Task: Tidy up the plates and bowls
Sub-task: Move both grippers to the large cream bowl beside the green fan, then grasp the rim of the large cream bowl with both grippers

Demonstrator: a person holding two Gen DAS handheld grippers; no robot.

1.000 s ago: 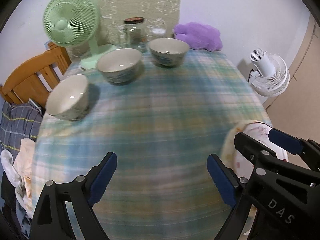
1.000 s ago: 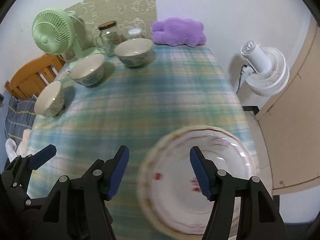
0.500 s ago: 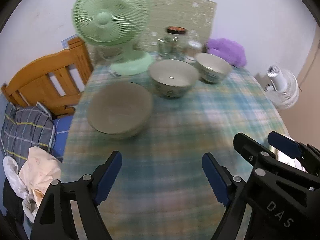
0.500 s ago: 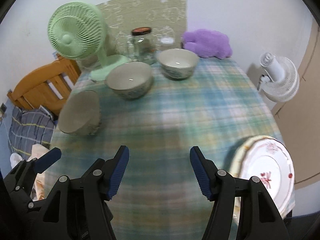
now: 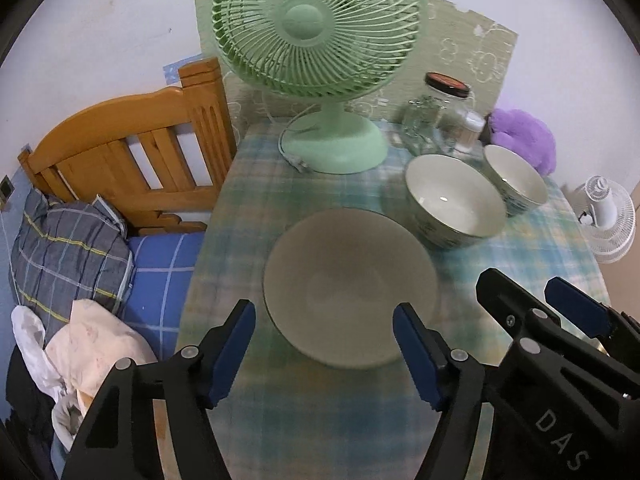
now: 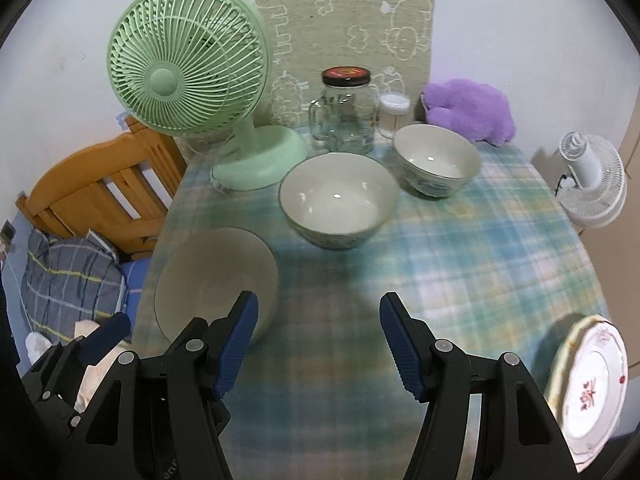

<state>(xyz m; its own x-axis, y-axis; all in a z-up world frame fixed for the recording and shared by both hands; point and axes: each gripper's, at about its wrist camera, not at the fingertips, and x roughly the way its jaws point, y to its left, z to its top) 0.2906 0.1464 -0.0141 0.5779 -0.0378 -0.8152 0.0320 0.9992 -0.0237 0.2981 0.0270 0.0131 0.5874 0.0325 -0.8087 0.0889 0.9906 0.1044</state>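
A: So, what's on the plaid cloth [image 6: 460, 264]?
B: Three round glazed bowls: the nearest bowl [image 5: 350, 286] at 12 o'clock from the left gripper [image 5: 324, 346], whose blue pads stand spread, level, holding nothing.
A: And the right gripper [image 6: 318, 340]?
B: Spread too, empty; a floral plate [image 6: 592, 388] lies at its 3 o'clock.

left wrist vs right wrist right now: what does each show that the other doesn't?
Only the left wrist view: nothing on the table; it just shows more of the blue bedding.

Only the right wrist view: the floral plate at the table's near right edge.

Both: three bowls, nearest bowl just ahead of the open left gripper, middle bowl, far bowl; open right gripper; green fan; glass jar; purple plush; white fan.
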